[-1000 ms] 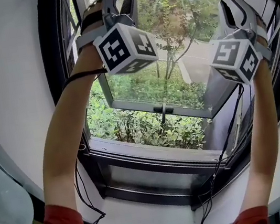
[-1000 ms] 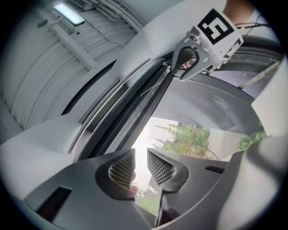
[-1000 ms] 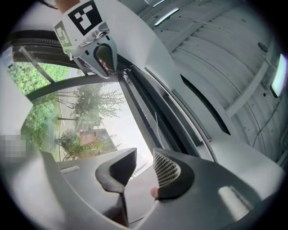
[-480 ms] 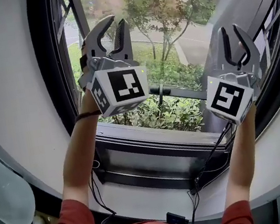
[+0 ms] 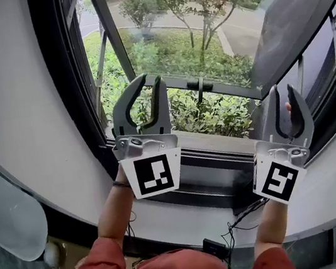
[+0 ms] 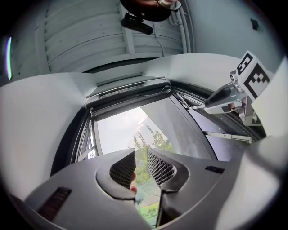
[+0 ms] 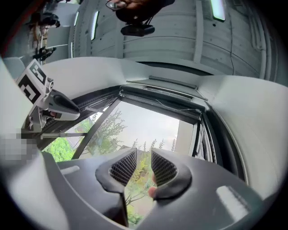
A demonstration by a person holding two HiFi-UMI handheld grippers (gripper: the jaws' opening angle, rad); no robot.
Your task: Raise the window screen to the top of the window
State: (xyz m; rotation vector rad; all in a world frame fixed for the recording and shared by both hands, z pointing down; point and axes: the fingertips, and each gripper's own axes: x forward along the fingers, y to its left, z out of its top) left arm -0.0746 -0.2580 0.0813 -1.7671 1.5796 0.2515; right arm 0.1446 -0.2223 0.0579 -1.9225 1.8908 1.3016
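In the head view the black-framed window (image 5: 61,85) stands open, its glass sash (image 5: 289,21) swung outward over shrubs. Along the frame's top runs a thin bar (image 7: 162,92); I cannot tell if it is the window screen's rail. No mesh shows across the opening. My left gripper (image 5: 148,81) is held low in front of the sill (image 5: 210,155), jaws up and open with nothing between them (image 6: 140,152). My right gripper (image 5: 283,89) stands at the right, level with it, also open and empty (image 7: 144,152). Neither touches the window.
A sash handle (image 5: 197,85) sits mid-window on the sash's lower rail. Black cables (image 5: 234,222) hang from the sill toward me. White curved walls flank the window. A pale rounded object (image 5: 7,221) is at the lower left. Each gripper's marker cube (image 6: 252,74) shows in the other's view.
Both grippers have come down from high in the window to about sill level, and both wrists have rolled. The jaws kept the same gap. The window itself looks unchanged.
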